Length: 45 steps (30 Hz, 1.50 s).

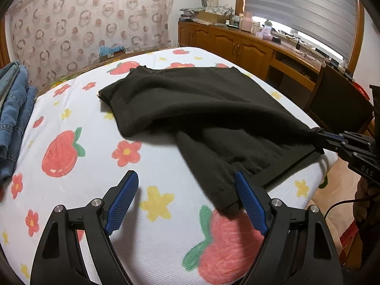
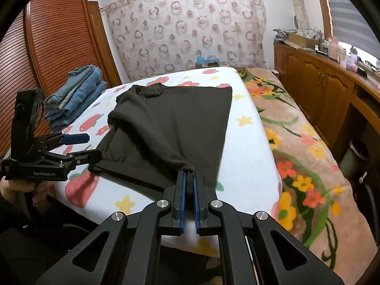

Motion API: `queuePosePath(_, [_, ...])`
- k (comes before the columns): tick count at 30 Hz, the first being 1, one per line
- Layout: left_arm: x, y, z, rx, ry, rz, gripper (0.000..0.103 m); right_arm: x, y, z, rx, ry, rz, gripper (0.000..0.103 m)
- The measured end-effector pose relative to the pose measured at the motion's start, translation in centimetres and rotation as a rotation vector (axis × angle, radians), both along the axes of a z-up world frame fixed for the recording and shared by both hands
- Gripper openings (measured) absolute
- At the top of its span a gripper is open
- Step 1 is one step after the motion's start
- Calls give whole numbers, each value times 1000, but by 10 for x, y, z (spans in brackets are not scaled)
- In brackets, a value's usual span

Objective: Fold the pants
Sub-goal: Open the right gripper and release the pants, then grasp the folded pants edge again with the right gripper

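The black pants (image 1: 190, 109) lie spread across the bed (image 1: 147, 213), on a white sheet printed with strawberries and flowers, with a stack of folded jeans (image 2: 76, 95) at the bed's far left edge. The right hand-held gripper (image 2: 188, 182) is clamped on a bunched corner of the pants at the near edge, lifting it slightly. The left hand-held gripper (image 1: 186, 185) stands wide and empty, its right finger just beside the near hem.

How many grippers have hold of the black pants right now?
1. The right gripper is clamped on a bunched corner of the black pants; the left gripper is open at the near hem, gripping nothing.
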<state>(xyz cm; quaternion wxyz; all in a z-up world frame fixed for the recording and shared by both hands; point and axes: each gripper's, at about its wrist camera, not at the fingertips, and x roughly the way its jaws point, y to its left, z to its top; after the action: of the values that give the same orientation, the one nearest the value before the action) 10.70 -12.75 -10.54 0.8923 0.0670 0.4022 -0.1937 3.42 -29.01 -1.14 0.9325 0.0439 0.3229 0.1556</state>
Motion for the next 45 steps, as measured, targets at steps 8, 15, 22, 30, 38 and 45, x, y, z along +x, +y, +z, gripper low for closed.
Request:
queuePosePath(8, [-2,2,0,-21,1,1,84,-9,2,5,-18,-1,-4,5])
queuePosePath(15, [-4,15,9,-53,-20,23,84,-10,3,2,-59,-6,-12,6])
queuePosePath(22, [-7,44,24,-75,-57,74,84,-10,-2,13,-66,-30,-24,25])
queuePosePath(30, [-5,70,32,-84,-79,124,84,-1,22,30,-66,-83,61,31])
queuePosePath(38, [-3,85,36,-85,-100,150,84,29,67,32,-52,-96,210,35])
queuePosePath(45, [-3,93,41,-87,-116,163,84,71,91,26,-86,-65,299,41])
